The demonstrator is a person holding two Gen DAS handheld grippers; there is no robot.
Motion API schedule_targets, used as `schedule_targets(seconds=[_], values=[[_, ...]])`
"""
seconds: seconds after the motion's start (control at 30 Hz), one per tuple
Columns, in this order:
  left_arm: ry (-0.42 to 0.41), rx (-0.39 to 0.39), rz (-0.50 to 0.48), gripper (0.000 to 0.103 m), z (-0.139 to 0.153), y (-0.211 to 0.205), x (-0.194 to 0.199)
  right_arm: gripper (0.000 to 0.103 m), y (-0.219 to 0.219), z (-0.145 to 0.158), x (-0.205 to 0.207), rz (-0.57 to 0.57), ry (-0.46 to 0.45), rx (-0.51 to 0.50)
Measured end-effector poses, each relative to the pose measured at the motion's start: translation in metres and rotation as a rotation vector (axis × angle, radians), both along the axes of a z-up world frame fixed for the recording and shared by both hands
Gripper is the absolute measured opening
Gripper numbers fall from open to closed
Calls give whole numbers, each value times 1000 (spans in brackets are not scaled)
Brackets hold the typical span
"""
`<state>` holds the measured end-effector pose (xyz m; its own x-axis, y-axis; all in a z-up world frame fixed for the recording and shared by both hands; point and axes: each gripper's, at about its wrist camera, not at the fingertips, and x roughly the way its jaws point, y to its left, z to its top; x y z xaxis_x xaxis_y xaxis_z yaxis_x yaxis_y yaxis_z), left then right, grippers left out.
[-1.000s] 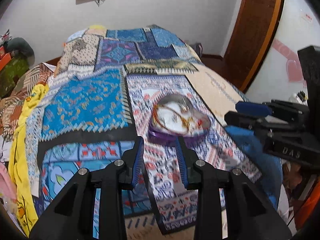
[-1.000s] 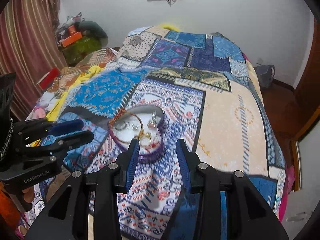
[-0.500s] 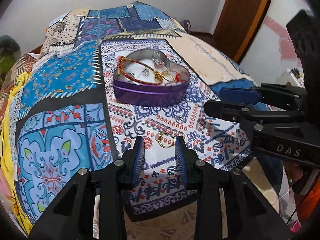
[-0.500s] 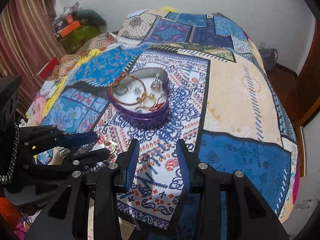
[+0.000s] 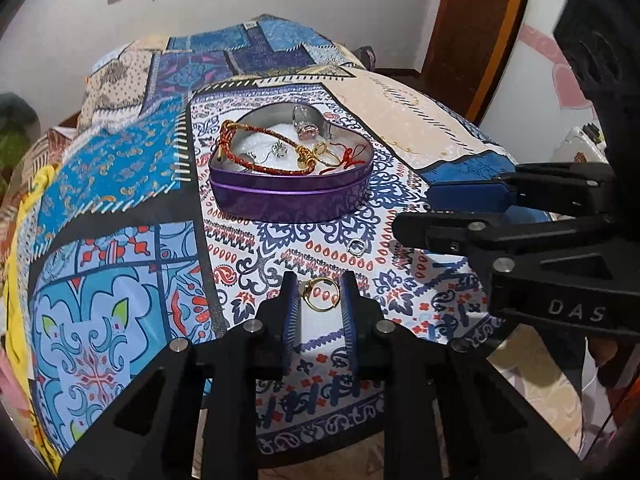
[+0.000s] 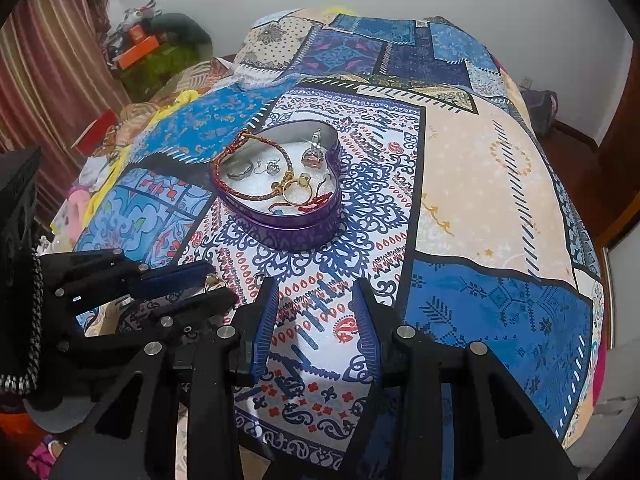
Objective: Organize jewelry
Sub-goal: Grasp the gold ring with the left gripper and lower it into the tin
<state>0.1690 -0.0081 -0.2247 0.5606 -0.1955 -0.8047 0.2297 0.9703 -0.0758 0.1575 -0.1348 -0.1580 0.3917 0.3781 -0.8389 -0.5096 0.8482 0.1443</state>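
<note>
**Desk:** Gold on the bedspread, then. What does the left wrist view give us?

**Photographer:** A gold ring [image 5: 320, 294] lies flat on the patterned quilt [image 5: 120, 264], framed between the tips of the left gripper [image 5: 319, 304]. The jaws stand narrow on either side of it, and whether the pads touch the band I cannot tell. A small silver ring [image 5: 355, 246] sits just beyond, apart from it. Behind both, the purple heart-shaped tin [image 5: 288, 196] holds a red braided bracelet [image 5: 256, 152], another gold ring and some stones.

**Desk:** How would it handle?

**Photographer:** Light, stiff and slick, by my reading, and lying on soft cloth. Taking it across the band's outer edges looks safest; a thin hoop could tip or squirt out of a hard pinch.

**Desk:** And the right wrist view?

**Photographer:** The right gripper [image 6: 318, 320] hangs over the quilt, jaws wide apart and empty. At the lower left the other tool's two fingers bracket the gold ring, only a glint of it showing. The tin sits ahead, well apart, lid off, with room on its white lining.
</note>
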Motion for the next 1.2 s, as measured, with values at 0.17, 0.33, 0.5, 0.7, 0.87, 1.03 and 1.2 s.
schedule_targets(seconds=[0.17, 0.33, 0.5, 0.7, 0.87, 1.03, 1.2], values=[[-6, -26, 30, 20, 3, 10, -3, 35, 8, -1, -3, 34, -11, -19], [-28, -47, 72, 20, 8, 24, -10, 35, 18, -4, -1, 56, -4, -29], [-42, -65, 91, 20, 10, 33, -13, 35, 30, -7, 0, 106, 3, -38], [-56, -83, 106, 20, 12, 39, -18, 21, 43, -14, -4, 136, -41, -113], [-55, -91, 115, 20, 12, 41, -20, 8, 42, -14, -6, 144, -55, -119], [-67, -92, 125, 20, 19, 41, -21, 8, 39, -11, -7, 126, -55, -99], [-92, -88, 131, 20, 30, 40, -19, 8, 30, 0, -4, 86, -67, -50]])
